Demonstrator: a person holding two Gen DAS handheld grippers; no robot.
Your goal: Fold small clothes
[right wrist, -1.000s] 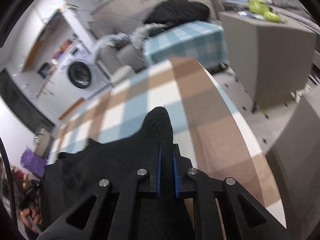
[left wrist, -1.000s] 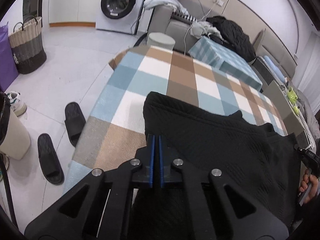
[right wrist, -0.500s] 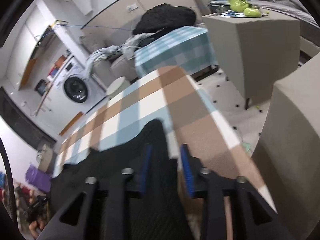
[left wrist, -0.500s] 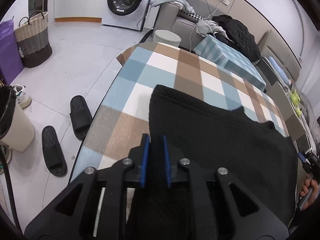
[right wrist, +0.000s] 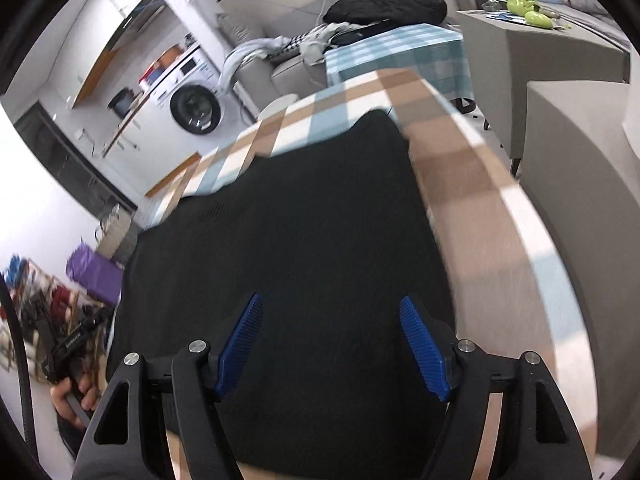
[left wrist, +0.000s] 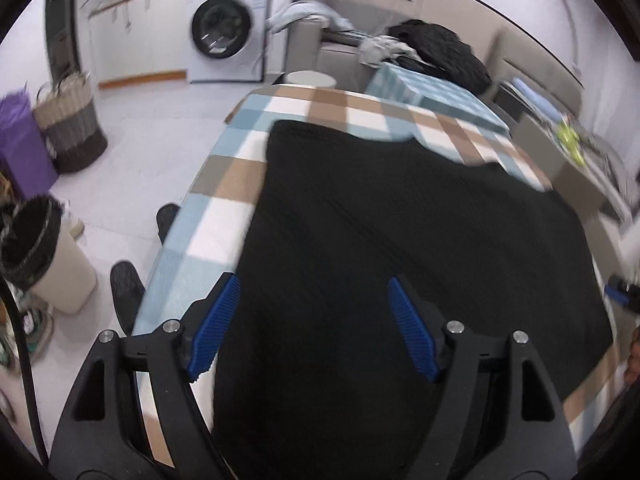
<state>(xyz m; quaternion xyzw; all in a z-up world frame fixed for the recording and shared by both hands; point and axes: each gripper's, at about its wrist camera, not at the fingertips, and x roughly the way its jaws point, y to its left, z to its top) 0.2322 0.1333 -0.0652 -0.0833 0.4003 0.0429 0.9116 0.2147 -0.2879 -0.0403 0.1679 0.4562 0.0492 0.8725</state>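
A black knitted garment (left wrist: 400,240) lies spread flat on the checked blue, brown and white blanket (left wrist: 224,184) that covers the table, filling most of the table's near half; its far edge runs from 11 o'clock to 2 o'clock in the left wrist view. The left gripper (left wrist: 312,320) hangs over the garment's near left part with its blue ribbed pads (left wrist: 216,320) wide apart; its jaws have just been opening, and the cloth lies under the gap, gripped by neither pad. The left pad sits over the garment's left edge, where the blanket shows beside it.

In the right wrist view the same garment (right wrist: 304,240) stretches from the centre toward 9 o'clock, its far right corner at about 12 o'clock. The right gripper (right wrist: 332,344) is likewise parted, jaws just opened, pads (right wrist: 424,352) clear of the fabric below. At 8 o'clock a hand (right wrist: 74,398) grasps the black handle of the other gripper.

Around the table: a washing machine (left wrist: 226,34) at 11 o'clock, a woven basket (left wrist: 68,128) and a purple bag (left wrist: 20,136) at 9 o'clock, a lined waste bin (left wrist: 44,252) at 8 o'clock, black slippers (left wrist: 128,288) on the floor beside the table, and a black jacket (left wrist: 440,56) heaped on a sofa at 1 o'clock
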